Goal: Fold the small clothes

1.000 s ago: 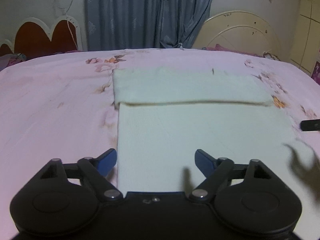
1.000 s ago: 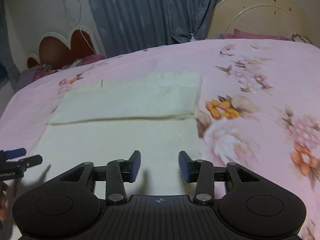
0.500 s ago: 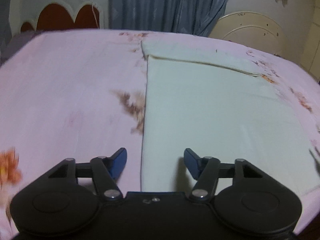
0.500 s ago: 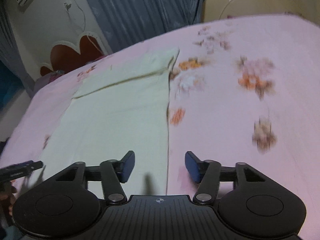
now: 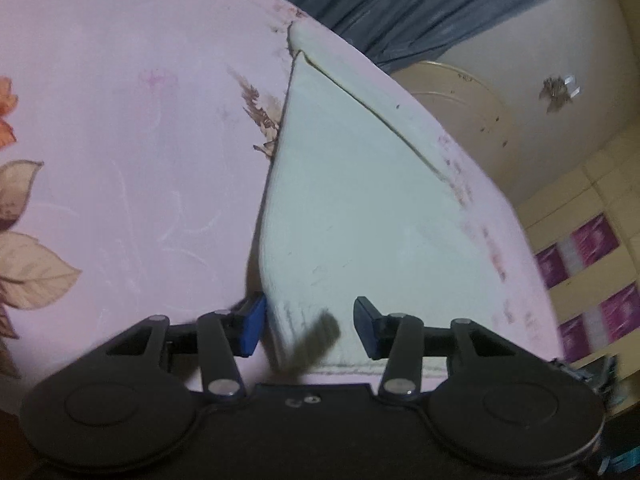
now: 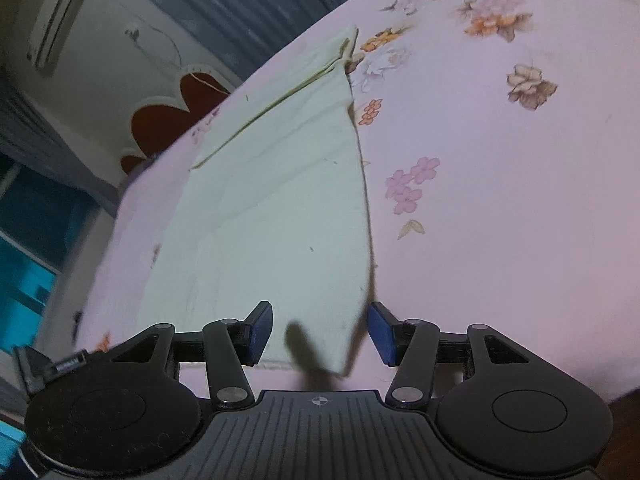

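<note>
A pale cream cloth (image 5: 360, 208) lies flat on the pink flowered bedsheet (image 5: 132, 152), its far end folded over in a band. My left gripper (image 5: 310, 330) is open, its blue pads straddling the cloth's near left corner. In the right wrist view the same cloth (image 6: 280, 208) stretches away from me. My right gripper (image 6: 320, 334) is open, its pads on either side of the near right corner, which lifts slightly off the sheet. The other gripper's tip (image 6: 52, 364) shows at the far left edge.
The bed's near edge runs just under both grippers. Blue-grey curtains (image 5: 400, 4) and a cream headboard (image 5: 452, 96) stand beyond the bed. A red scalloped headboard (image 6: 172, 120) and a wall air conditioner (image 6: 56, 28) show to the left.
Both grippers have drawn back to the near edge of the bed and tilted outward. Each now sits at a near corner of the cloth, still open.
</note>
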`<state>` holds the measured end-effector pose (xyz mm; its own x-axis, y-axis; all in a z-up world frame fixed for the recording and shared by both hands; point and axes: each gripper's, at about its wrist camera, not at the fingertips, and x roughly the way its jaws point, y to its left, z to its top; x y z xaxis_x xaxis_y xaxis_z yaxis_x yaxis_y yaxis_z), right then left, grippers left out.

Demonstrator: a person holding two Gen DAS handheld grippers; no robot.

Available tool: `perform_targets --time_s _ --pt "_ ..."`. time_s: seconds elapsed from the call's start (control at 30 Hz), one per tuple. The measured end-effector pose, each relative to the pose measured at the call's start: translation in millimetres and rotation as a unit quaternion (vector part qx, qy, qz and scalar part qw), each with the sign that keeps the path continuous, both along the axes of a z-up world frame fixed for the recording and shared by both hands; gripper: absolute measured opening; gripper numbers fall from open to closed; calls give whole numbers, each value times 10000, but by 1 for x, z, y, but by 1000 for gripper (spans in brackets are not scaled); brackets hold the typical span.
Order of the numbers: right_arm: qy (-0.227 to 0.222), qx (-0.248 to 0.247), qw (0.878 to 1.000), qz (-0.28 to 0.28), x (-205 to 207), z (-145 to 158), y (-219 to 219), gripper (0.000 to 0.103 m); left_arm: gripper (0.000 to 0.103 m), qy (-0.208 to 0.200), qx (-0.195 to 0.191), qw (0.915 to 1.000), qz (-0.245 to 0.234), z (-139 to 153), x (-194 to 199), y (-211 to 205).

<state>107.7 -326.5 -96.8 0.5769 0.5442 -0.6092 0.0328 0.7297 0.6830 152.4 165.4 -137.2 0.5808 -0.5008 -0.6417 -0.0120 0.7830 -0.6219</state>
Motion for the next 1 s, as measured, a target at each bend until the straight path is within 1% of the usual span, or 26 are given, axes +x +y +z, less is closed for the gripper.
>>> perform_targets --time_s 0.03,0.07,0.1,0.13,0.17,0.23,0.27,0.3,0.33,0.37,0.4,0.47,0.53,0.6,0.67,0.7,0.8,0.9,0.93,1.0 --pt "24 94 9999 -34 4 -1 -1 53 26 18 85 9999 -67 0 3 -3" --pt "50 185 9998 -35 7 -3 -1 46 20 4 298 9993 -207 1 6 -10" --pt "111 252 9996 21 11 -5 0 29 15 -42 525 9980 -348 2 8 -18" --pt "173 276 9994 99 15 -8 2 21 7 -109 698 9966 -429 3 9 -24" --pt "203 228 9993 224 18 -9 5 4 6 -190 716 9964 -413 5 7 -26" --pt "-122 174 9994 281 12 1 5 3 6 -498 575 9965 -342 13 0 -28" --pt "-312 253 9989 239 8 7 2 3 6 -500 691 9958 -324 13 -1 -30" --pt "-402 265 9986 196 5 10 -1 3 6 -422 975 9938 -326 10 0 -32" --pt "-382 135 9990 214 6 10 -1 3 6 -348 1120 9926 -310 9 3 -34" --pt "-344 -90 9990 254 9 10 -1 3 6 -392 1075 9931 -244 11 4 -33" --pt "-372 -144 9989 257 11 13 -1 3 6 -527 1007 9934 -174 17 5 -33" --pt "-700 -17 9974 164 14 29 -4 3 6 -864 833 9928 -29 33 9 -31" --pt "-913 -106 9957 93 20 44 -2 3 6 -1123 679 9913 102 51 22 -25" --pt "-1047 -253 9942 56 35 57 0 3 6 -1334 508 9895 217 64 44 -22" --pt "-1172 -383 9924 -21 56 71 0 3 6 -1440 354 9886 253 72 69 -21" --pt "-1243 -398 9914 -59 66 77 -1 3 6 -1491 342 9879 252 74 83 -20" --pt "-1362 -489 9892 -227 113 92 4 3 6 -1553 285 9871 259 81 134 -22" --pt "-1427 -543 9875 -385 168 104 0 3 6 -1665 219 9855 238 90 187 -22" --pt "-1405 -576 9874 -440 190 107 0 3 6 -1644 168 9860 221 91 208 -21" --pt "-1350 -605 9878 -492 227 109 -3 3 6 -1591 180 9869 191 89 240 -23"
